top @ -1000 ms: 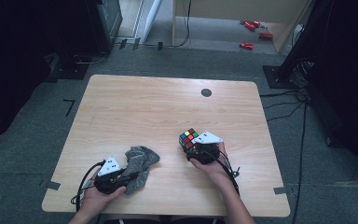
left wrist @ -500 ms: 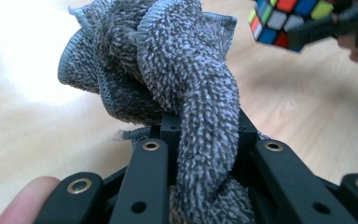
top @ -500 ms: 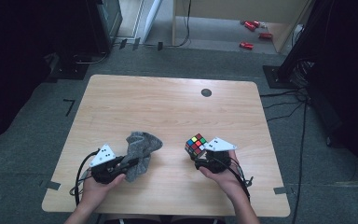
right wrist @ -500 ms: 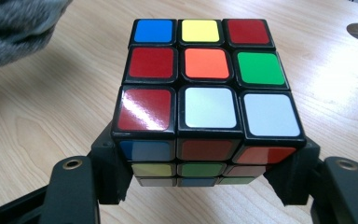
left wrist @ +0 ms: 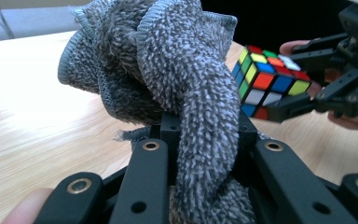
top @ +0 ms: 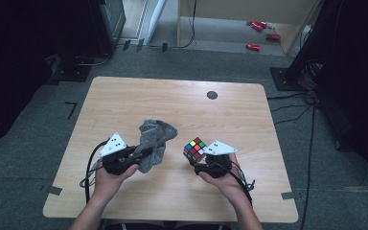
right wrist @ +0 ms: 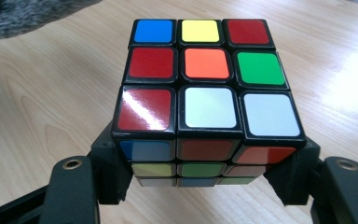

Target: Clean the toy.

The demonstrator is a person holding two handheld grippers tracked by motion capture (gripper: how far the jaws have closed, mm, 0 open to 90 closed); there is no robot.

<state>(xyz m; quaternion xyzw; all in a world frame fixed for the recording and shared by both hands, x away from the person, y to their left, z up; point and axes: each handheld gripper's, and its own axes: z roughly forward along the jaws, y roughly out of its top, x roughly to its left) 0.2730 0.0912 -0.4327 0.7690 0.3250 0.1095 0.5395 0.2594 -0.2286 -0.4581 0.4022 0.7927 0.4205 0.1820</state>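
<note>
A grey terry cloth hangs bunched from my left gripper, which is shut on it above the near left part of the table. In the left gripper view the cloth rises from between the black jaws. My right gripper is shut on a scrambled puzzle cube, held just right of the cloth. The cube fills the right gripper view, clamped at both lower sides, with red, orange, white, blue, yellow and green stickers on top. The left gripper view also catches the cube in the other gripper's jaws.
The light wooden table has a small black round cap near its far edge. Grey carpet surrounds it, with cables at the right and red objects on the floor far behind.
Both hands have drawn closer together and slightly forward; the cloth lifted up off the table, and the cube shifted left toward it.
</note>
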